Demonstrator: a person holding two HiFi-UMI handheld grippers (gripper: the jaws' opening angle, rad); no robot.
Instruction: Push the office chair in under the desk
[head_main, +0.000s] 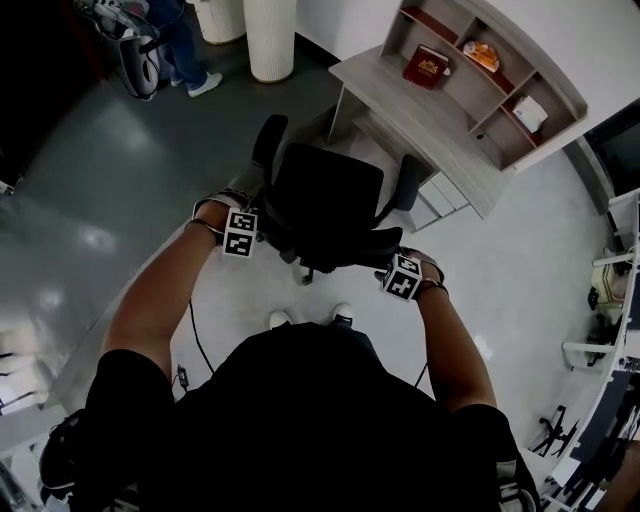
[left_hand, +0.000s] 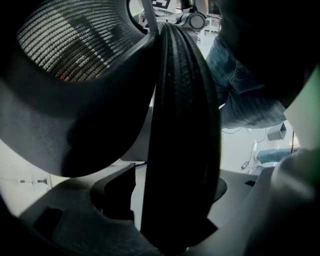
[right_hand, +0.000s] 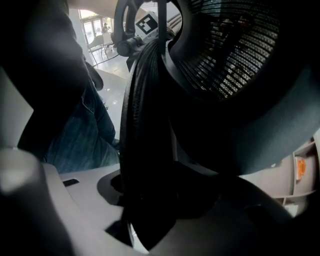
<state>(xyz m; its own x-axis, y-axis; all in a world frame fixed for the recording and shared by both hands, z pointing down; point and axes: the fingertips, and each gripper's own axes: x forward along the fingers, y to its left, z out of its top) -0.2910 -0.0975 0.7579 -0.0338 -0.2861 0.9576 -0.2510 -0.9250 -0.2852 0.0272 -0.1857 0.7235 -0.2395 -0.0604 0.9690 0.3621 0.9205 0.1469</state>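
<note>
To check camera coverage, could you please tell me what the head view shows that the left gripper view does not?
Only the head view shows the desk, its shelves with a red book, the office chair's seat and armrests, and the person's white shoes. Only the left gripper view shows the backrest's mesh and its ribbed rim standing between the jaws. Both show the chair, the floor and the left gripper.
</note>
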